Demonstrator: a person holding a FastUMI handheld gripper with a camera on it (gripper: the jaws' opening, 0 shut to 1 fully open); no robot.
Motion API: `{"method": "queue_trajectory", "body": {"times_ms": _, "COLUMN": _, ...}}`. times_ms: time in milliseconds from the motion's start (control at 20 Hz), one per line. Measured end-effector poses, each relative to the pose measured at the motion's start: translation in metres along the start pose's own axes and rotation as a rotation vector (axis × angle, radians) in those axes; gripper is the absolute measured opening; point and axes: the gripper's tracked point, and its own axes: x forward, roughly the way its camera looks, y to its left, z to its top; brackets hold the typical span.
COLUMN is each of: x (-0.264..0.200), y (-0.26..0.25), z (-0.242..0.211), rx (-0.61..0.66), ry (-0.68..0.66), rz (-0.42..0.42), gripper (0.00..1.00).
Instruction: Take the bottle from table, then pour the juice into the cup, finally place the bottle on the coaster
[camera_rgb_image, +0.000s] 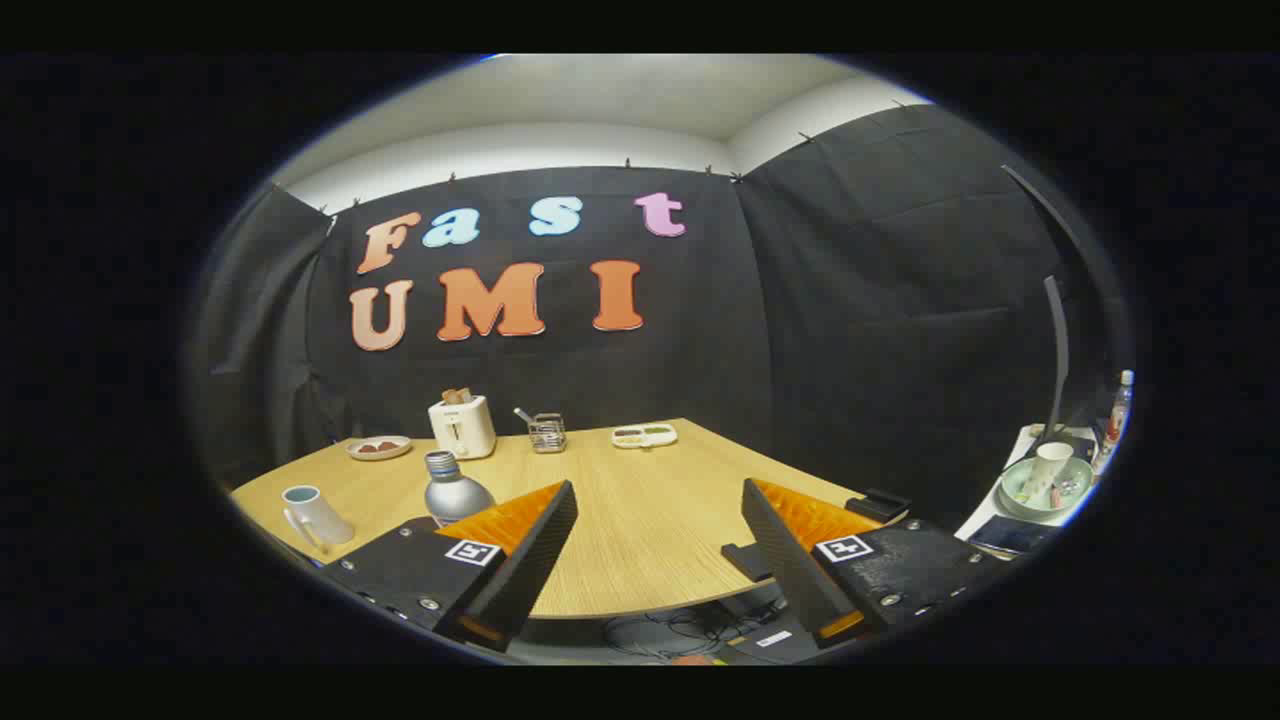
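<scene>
Nearest the camera, the gripper (660, 560) is seen with its two fingers spread wide apart and nothing held between them; only bare wood of the table (640, 520) is framed in the gap. Just beyond the left finger, and partly hidden behind it, the bottle (455, 490) is found standing upright, a silver body with a ribbed cap. To its left, near the table's left edge, the cup (315, 515) is set upright with its handle turned toward the camera. No coaster can be made out with certainty.

Along the far edge of the table a row of things is ranged against the black cloth wall: a small plate (379, 447) with dark pieces, a cream toaster (462, 425) with bread in its slots, a wire basket (546, 432) and a shallow tray (645, 435). Between that row and the fingers a wide stretch of tabletop is left open. The table's near edge is curved and passes under the fingers, with cables (690, 630) seen on the floor below it. Off to the right, well apart, a side surface (985, 525) is loaded with a bowl (1045, 488) and a paper cup (1050, 465).
</scene>
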Motion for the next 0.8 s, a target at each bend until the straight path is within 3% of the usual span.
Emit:
{"method": "queue_trajectory", "body": {"times_ms": 200, "x": -0.008, "y": 0.026, "z": 0.007, "rx": 0.004, "ry": -0.037, "rz": 0.069, "gripper": 0.99}}
{"method": "queue_trajectory", "body": {"times_ms": 800, "x": -0.006, "y": 0.054, "z": 0.007, "rx": 0.007, "ry": -0.044, "rz": 0.127, "gripper": 0.98}}
